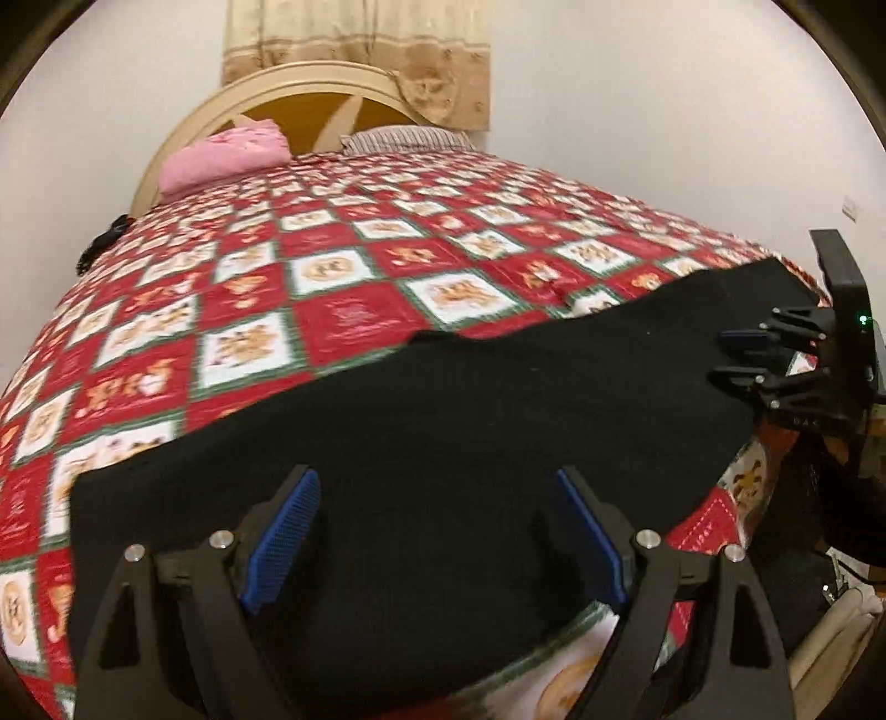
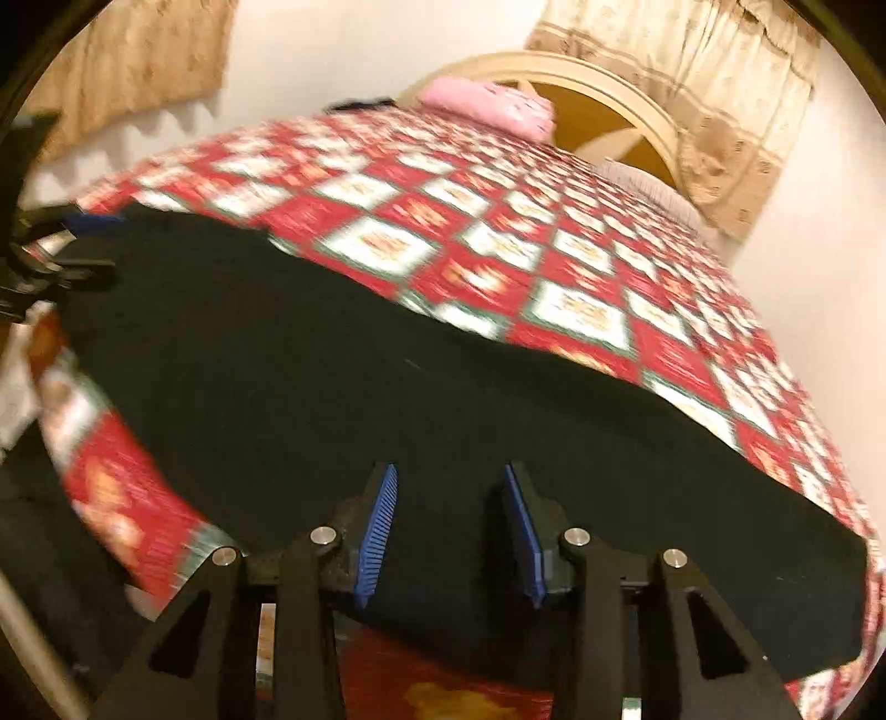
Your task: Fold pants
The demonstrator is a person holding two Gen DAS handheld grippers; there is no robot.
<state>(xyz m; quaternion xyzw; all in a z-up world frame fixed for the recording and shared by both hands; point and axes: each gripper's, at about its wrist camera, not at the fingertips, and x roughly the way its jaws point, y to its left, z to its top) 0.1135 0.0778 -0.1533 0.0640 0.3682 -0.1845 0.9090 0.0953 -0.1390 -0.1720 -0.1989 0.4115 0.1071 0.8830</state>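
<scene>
Black pants lie spread flat across the near part of a bed, along its front edge. My left gripper hovers over their near edge, its blue pads wide apart with nothing pinched between them. The right wrist view shows the same pants as a long dark band. My right gripper stands partly open above them, with only flat cloth seen between its pads. From the left wrist, the right gripper is at the pants' right end. From the right wrist, the left gripper is at their left end.
A red, white and green patchwork quilt covers the bed. At its head lie a pink pillow and a striped pillow, against a curved cream headboard. A beige curtain hangs behind. The bed's edge drops off at the lower right.
</scene>
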